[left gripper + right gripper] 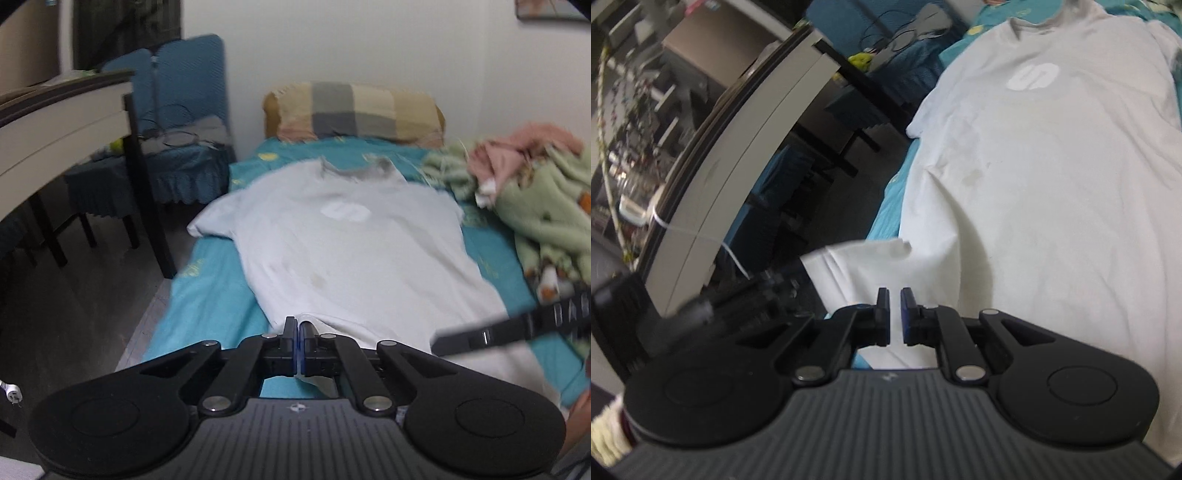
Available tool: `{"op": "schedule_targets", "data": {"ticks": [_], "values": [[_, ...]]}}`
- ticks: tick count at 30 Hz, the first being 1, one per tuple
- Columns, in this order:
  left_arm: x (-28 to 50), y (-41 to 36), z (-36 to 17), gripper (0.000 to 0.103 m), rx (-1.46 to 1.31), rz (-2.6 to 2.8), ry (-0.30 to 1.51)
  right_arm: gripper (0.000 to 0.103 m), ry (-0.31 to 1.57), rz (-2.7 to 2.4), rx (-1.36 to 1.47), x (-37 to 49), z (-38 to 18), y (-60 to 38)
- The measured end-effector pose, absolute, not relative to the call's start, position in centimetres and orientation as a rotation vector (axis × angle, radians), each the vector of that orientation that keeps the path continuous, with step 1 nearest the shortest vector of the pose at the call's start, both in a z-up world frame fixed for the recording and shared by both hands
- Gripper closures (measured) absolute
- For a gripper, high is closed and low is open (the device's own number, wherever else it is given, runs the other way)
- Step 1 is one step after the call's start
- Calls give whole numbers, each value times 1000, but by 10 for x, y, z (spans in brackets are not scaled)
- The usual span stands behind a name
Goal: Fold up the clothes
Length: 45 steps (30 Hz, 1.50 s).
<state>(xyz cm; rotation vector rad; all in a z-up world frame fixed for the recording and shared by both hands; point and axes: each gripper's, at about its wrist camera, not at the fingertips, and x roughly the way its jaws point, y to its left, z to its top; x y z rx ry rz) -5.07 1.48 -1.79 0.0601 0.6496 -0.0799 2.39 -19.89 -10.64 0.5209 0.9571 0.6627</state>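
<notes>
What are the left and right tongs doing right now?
Left tongs: shut on the white T-shirt hem.
Right tongs: nearly shut on the white T-shirt hem.

A home bedroom: bed (207, 306), pillow (354, 110), blanket (535, 206)

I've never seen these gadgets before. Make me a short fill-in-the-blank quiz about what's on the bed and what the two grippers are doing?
1. The white T-shirt lies spread on a bed sheet whose colour is ____.
2. At the head of the bed sits a ____ pillow in tan and grey squares.
3. The left gripper is shut on the shirt's ____ edge.
4. The right gripper has white ____ between its nearly closed fingers.

Missing words: teal; checked; bottom; cloth
</notes>
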Motion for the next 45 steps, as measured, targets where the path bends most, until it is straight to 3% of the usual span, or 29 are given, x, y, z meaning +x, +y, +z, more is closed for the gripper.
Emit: {"op": "schedule_targets", "data": {"ticks": [7,14,20,26,28,31,36,40,45], "values": [[-33,78,36,102,55,8,595,93,1015,617,338,21,-117,-175],[-22,94,12,102,263,-70,952,92,1177,531,74,17,-154,-147],[-31,101,-6,99,206,-197,1104,92,1128,488,208,20,-141,-172],[-29,130,29,57,-26,-337,1043,92,1016,289,484,38,-118,-230],[-14,138,37,41,-137,-359,999,92,1002,229,530,42,-121,-240],[45,152,32,25,-277,-315,938,92,1012,175,575,51,-134,-244],[190,177,-33,21,-493,-143,923,92,1026,152,559,76,-152,-232],[292,168,-106,21,-571,3,916,57,981,148,493,92,-150,-226],[377,146,-177,21,-599,127,888,52,903,158,383,113,-145,-217]]}}
